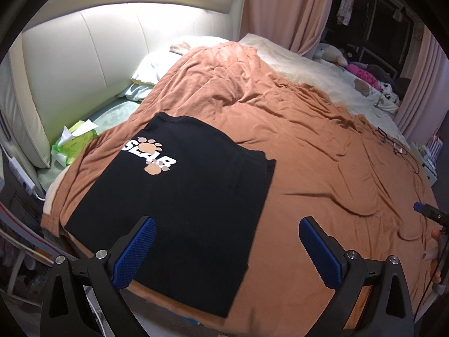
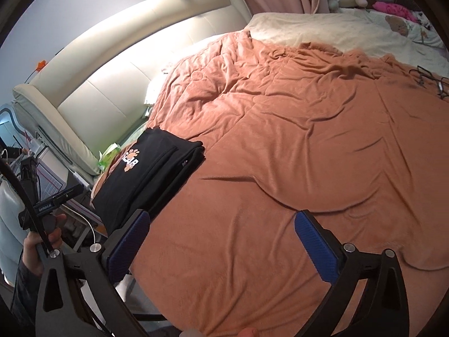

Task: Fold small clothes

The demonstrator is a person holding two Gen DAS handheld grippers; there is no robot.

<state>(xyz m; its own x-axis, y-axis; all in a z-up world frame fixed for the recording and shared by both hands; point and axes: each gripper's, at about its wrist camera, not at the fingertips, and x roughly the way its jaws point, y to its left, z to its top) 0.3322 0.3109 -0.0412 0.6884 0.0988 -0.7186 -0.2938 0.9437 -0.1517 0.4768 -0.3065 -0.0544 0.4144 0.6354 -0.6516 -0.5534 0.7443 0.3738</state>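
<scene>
Currently the black T-shirt (image 1: 179, 196) lies folded to a long rectangle on the orange blanket (image 1: 322, 146), at the bed's left near corner. Its printed logo (image 1: 151, 156) faces up, toward the cream headboard (image 1: 84, 61). Left long edge runs close to the blanket's left border; the near short edge stops just short of the blanket's front edge. Right long edge is straight, with a folded layer visible along it.

Left gripper (image 1: 224, 241): fingers spread wide, holding nothing, hovering above the shirt's near end; left pad (image 1: 137, 250) over black cloth, right pad over bare blanket.

Right gripper (image 2: 220, 238): fingers spread wide, empty, over bare blanket to the right of the shirt (image 2: 148, 179); its left pad (image 2: 129, 247) sits just beside the shirt's near corner.

Open blanket, wrinkled, extends right and far of the shirt. Eyeglasses (image 2: 429, 81) lie well apart at the far right. A green tissue pack (image 1: 75, 143) sits between blanket and headboard.
</scene>
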